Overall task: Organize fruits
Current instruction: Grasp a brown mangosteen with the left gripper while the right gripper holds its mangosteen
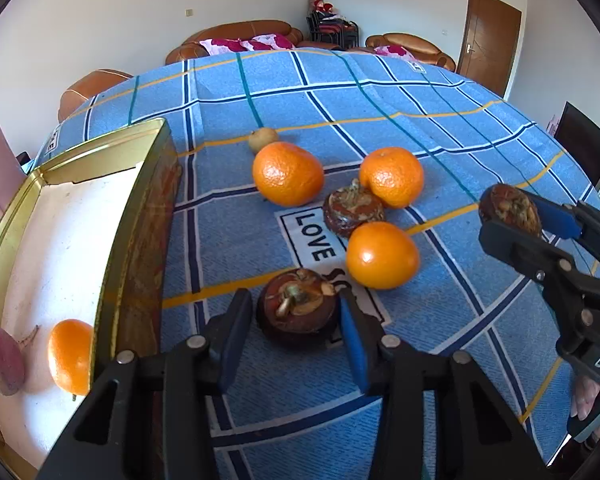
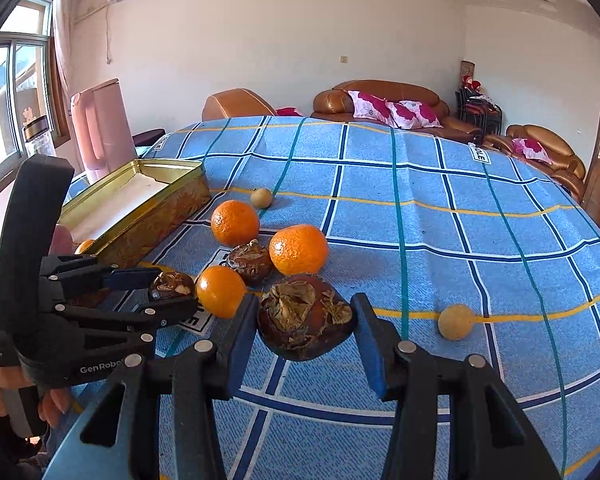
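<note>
Mangosteens sit in both grippers, and each grip is partly masked. In the left gripper (image 1: 296,320) a dark mangosteen (image 1: 298,306) stands on the cloth (image 1: 380,112) between the blue pads (image 1: 354,344); the right pad meets its side, but a thin gap seems to remain at the left pad, so whether it is pinched cannot be told. From the right wrist view that gripper (image 2: 172,292) is seen side-on, and its lower finger hides the base of the fruit (image 2: 171,285). The right gripper (image 2: 306,328) holds a second mangosteen (image 2: 306,316) lifted off the cloth, its jaws partly closed around it; the left pad (image 2: 242,340) touches the skin, while contact at the right pad is hard to read. In the left wrist view this fruit (image 1: 510,208) shows only its dried top above the finger. Beyond the fingers lie a third mangosteen (image 1: 354,210) and three oranges (image 1: 288,174) (image 1: 392,176) (image 1: 382,255), close together by the LOVE label (image 1: 314,236). Two small tan fruits rest further off, one behind the oranges (image 2: 261,197), one alone at right (image 2: 456,322). A gold tin (image 1: 140,216) stands at left, holding an orange (image 1: 70,356) cut by its wall and a purplish fruit (image 1: 2,360) cropped at the frame edge. A hand (image 2: 4,400) at the left handle is mostly out of view.
</note>
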{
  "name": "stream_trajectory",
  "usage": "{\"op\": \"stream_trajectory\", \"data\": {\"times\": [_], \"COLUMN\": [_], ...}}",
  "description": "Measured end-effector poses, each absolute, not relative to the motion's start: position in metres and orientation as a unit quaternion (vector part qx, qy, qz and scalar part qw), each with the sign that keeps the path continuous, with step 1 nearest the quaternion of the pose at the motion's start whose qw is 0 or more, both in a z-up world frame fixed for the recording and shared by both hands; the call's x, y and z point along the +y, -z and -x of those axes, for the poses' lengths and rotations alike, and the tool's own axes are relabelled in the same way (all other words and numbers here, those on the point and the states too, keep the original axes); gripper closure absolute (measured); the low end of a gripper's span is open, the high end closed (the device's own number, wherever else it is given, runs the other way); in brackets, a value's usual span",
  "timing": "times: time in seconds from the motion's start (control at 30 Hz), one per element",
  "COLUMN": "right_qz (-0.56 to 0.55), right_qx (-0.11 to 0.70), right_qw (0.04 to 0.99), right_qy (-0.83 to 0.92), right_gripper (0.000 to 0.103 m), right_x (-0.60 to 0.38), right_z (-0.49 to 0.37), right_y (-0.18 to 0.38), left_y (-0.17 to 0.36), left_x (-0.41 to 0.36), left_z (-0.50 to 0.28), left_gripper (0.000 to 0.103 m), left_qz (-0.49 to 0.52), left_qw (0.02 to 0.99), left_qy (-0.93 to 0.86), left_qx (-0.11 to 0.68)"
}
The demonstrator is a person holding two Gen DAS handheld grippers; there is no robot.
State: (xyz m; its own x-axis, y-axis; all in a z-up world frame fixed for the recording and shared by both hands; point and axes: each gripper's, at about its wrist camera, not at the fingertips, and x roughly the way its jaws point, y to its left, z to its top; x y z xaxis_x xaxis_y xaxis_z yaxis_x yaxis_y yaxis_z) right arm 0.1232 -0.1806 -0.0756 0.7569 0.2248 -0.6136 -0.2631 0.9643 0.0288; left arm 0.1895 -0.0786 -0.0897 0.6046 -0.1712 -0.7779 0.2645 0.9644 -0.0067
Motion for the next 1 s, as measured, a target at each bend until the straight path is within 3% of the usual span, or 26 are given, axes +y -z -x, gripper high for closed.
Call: {"op": "stream_trajectory", "data": {"times": [1.0], "right_qz": [0.034], "right_qx": [0.262], "right_qw": [0.95], "right_qy": [-0.163], "right_gripper": [0.054], "right_x": [-0.18], "right_z": [-0.103], "right_y": [0.063], "left_y": [0.052], "left_x": [-0.062], "left_z": [-0.155], "left_gripper": [0.062], "left_qz": [-0.033], "left_qw": [0.947], "left_qy": [0.116], "left_qx": [0.299]}}
